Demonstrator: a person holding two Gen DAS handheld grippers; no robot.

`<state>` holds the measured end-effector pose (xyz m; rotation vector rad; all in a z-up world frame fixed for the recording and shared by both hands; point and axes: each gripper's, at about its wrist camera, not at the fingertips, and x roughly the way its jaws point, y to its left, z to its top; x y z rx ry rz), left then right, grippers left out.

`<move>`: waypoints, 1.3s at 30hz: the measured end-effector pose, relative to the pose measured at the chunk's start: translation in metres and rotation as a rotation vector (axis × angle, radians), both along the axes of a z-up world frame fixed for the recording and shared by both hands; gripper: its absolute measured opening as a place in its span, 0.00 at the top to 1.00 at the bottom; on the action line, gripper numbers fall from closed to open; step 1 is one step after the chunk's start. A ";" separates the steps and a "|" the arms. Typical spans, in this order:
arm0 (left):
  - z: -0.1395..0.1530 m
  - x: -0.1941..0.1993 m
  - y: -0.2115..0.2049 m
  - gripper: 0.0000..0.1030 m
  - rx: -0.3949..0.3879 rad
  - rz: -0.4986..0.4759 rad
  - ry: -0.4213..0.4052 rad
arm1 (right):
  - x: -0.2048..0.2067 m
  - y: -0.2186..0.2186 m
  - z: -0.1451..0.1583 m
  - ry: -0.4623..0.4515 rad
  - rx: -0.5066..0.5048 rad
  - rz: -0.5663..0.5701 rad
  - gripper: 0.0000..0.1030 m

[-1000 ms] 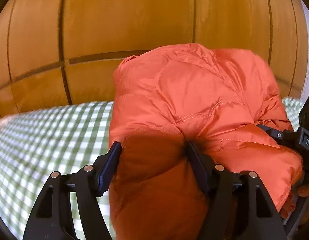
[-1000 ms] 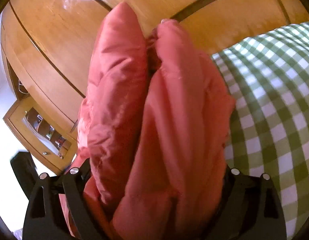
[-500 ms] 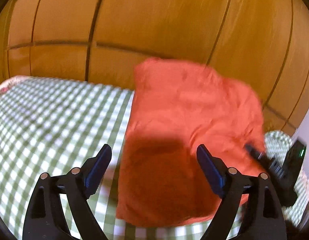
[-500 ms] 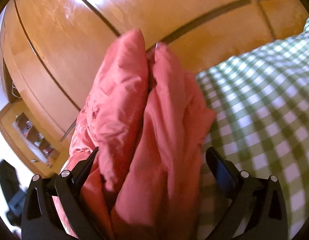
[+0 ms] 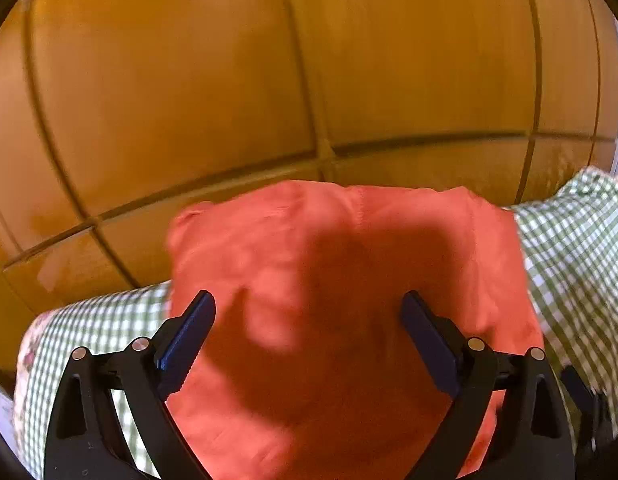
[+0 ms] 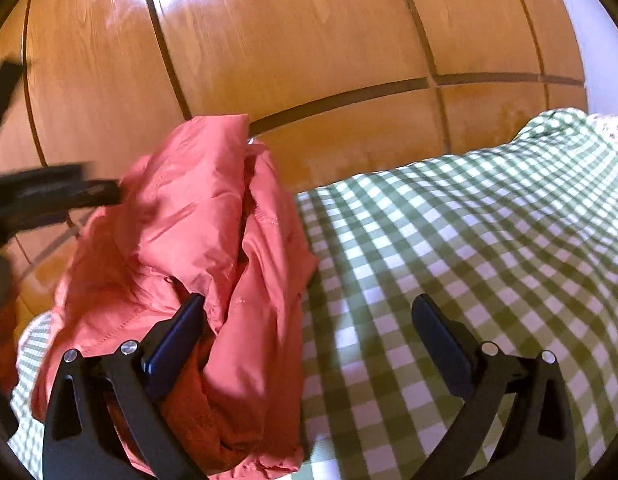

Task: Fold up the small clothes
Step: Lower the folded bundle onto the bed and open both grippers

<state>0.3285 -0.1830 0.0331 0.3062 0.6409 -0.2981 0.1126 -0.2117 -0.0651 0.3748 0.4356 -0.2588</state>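
Note:
A puffy orange jacket lies folded in a bundle on the green checked bed cover. In the left wrist view my left gripper hovers over it. Its jaws are opening wide, and the jacket shows between them, but the pads do not press on it. In the right wrist view the jacket sits to the left. My right gripper is open, its left finger in front of the jacket's edge and its right finger over bare cover. Nothing is gripped.
Glossy wooden panels rise right behind the bed and fill the upper half of both views. A blurred black gripper part reaches in at the left of the right wrist view. The checked cover stretches away to the right of the jacket.
Both grippers have let go of the jacket, spread their jaws and drawn back and up. The jacket has dropped from upright in the jaws to a folded bundle on the bed.

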 end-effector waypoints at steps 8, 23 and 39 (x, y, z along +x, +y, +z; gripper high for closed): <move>-0.043 0.041 -0.027 0.05 0.025 -0.049 0.042 | 0.010 -0.014 -0.012 0.031 0.080 0.007 0.02; -0.064 0.042 -0.011 0.04 -0.044 -0.051 0.012 | 0.009 -0.014 -0.011 0.021 0.072 0.001 0.02; -0.061 -0.088 0.073 0.04 -0.143 0.063 -0.114 | 0.010 -0.008 -0.009 0.021 0.042 -0.010 0.02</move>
